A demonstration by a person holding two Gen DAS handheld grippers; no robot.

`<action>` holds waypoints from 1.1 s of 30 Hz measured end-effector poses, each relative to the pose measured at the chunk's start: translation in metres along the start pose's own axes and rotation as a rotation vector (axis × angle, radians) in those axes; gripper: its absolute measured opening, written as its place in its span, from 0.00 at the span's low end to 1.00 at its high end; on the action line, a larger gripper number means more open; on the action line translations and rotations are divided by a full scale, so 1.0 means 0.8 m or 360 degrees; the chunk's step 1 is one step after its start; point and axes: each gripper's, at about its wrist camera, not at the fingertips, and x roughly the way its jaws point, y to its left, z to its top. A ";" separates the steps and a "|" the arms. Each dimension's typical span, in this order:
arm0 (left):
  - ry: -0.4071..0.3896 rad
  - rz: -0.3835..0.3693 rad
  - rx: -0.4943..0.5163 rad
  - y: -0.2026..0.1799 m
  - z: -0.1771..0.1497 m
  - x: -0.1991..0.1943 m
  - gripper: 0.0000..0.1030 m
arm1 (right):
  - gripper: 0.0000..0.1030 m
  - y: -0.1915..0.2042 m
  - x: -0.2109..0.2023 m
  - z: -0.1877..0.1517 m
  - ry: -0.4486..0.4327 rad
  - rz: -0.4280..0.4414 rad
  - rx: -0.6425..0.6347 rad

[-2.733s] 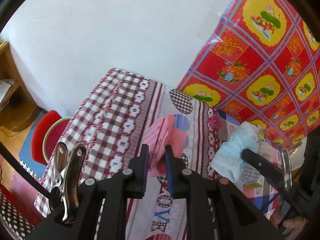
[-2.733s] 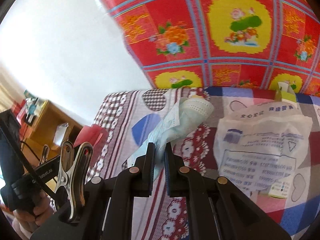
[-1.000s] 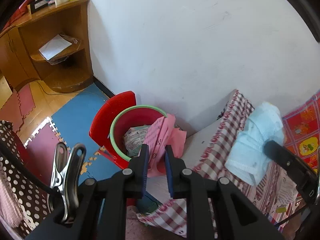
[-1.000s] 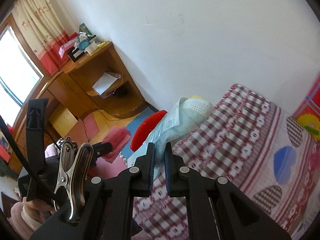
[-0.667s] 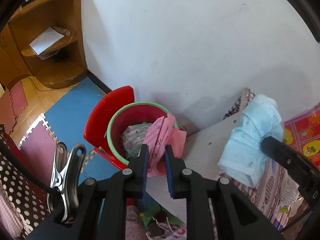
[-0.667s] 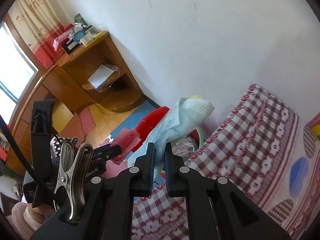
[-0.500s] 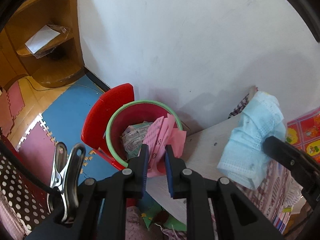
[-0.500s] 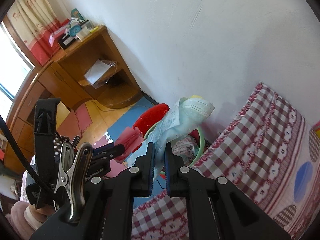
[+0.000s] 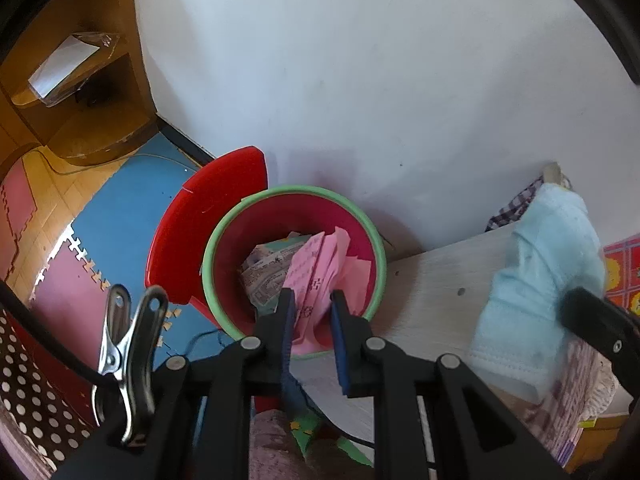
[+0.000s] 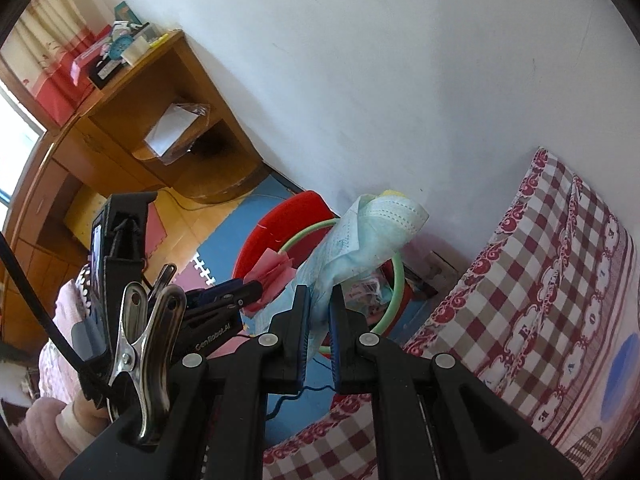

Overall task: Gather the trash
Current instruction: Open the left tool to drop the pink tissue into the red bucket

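My left gripper (image 9: 311, 300) is shut on a crumpled pink paper (image 9: 320, 276) and holds it right over the open red bin with a green rim (image 9: 224, 236). The bin holds printed paper trash (image 9: 264, 268). My right gripper (image 10: 318, 296) is shut on a crumpled light blue face mask with a paper slip (image 10: 360, 240), held above and to the right of the bin (image 10: 394, 292). The mask also shows at the right of the left wrist view (image 9: 536, 280). The pink paper shows in the right wrist view (image 10: 272, 276).
The bin's red lid (image 9: 200, 216) stands open behind it, against the white wall. A table with a checked cloth (image 10: 540, 280) is to the right of the bin. A wooden shelf unit (image 10: 140, 128) stands at the left. Foam floor mats (image 9: 100, 208) lie below.
Both grippers have swung from the table toward the bin with their loads. The left gripper's pink paper now hangs over the bin's opening, and the mask is closer to the bin.
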 end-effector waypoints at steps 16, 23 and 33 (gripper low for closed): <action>0.0072 0.0044 0.0086 -0.002 0.022 0.026 0.35 | 0.10 0.013 0.053 0.031 0.0084 -0.0022 0.0021; 0.0092 0.0060 0.0093 0.000 0.028 0.030 0.40 | 0.10 0.012 0.069 0.039 0.0103 -0.0027 0.0022; 0.0082 0.0104 0.0048 0.014 0.024 0.020 0.44 | 0.11 0.004 0.084 0.034 0.0120 -0.0007 0.0027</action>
